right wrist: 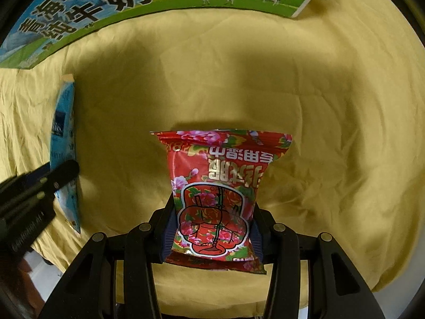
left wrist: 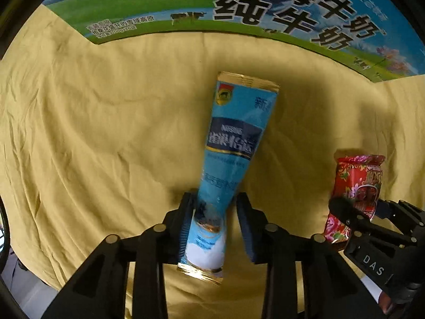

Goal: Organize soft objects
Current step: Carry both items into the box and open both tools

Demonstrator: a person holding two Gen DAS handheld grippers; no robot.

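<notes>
While clamped: blue sachet (left wrist: 231, 143) between left claw (left wrist: 216, 218) pads.

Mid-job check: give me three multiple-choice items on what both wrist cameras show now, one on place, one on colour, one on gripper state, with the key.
1. Where does the milk carton stand?
A. At the far edge of the yellow cloth
B. Between the two grippers
C. On top of the red packet

2. What colour is the sachet in the left gripper?
A. Green
B. Light blue with gold ends
C. Plain white

3. What is the right gripper doing?
A. Open above bare cloth
B. Shut on the red floral snack packet
C. Shut on the carton

Key: 1 A, the carton fills the top of both views, beyond the cloth. 2 B, the Nestle sachet is blue with gold seals. 3 B, its fingers press both sides of the packet's lower half.
</notes>
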